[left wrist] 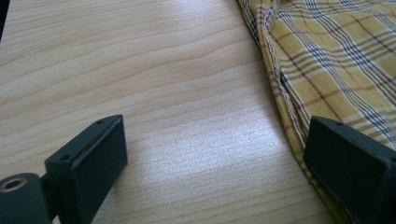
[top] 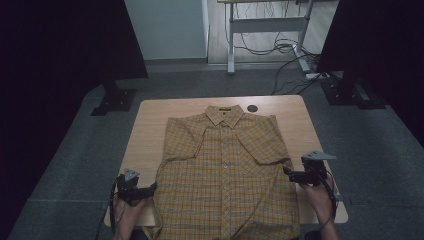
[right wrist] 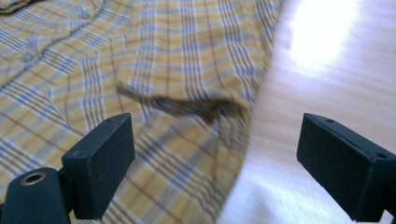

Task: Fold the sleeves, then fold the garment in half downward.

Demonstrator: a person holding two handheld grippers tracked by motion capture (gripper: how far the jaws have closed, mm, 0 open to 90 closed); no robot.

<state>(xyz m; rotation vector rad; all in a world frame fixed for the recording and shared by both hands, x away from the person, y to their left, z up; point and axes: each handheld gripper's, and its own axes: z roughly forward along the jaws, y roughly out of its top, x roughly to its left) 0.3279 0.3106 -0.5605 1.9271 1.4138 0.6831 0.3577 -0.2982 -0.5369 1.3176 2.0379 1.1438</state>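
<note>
Hand-held gripper, left (top: pixel 150 189): it is hovering at the shirt's (top: pixel 227 175) left edge near the hem, its jaws standing wide with nothing pinched between them. Seen in the left gripper view, one jaw is lying over bare counter (left wrist: pixel 154 93) and the other is sitting just above the shirt's folded side seam (left wrist: pixel 285 107). Hand-held gripper, right (top: pixel 289 172): it is pointing inward at the shirt's right edge, just below the short sleeve (top: pixel 265 145), with its jaws also spread wide and gripping nothing. In the right gripper view the sleeve's hem (right wrist: pixel 187 105) is lying ahead of the open jaws, one jaw over plaid cloth, the other over bare wood.

Shirt: a yellow plaid short-sleeved one is lying flat and face up in the middle of the counter (top: pixel 150 130), collar (top: pixel 225 114) pointing away from the person, buttoned placket running down the centre, hem reaching the near edge. A small dark disc (top: pixel 252 108) is sitting on the wood just right of the collar. Both hands are entering from the bottom of the high view, one on each side of the shirt.
</note>
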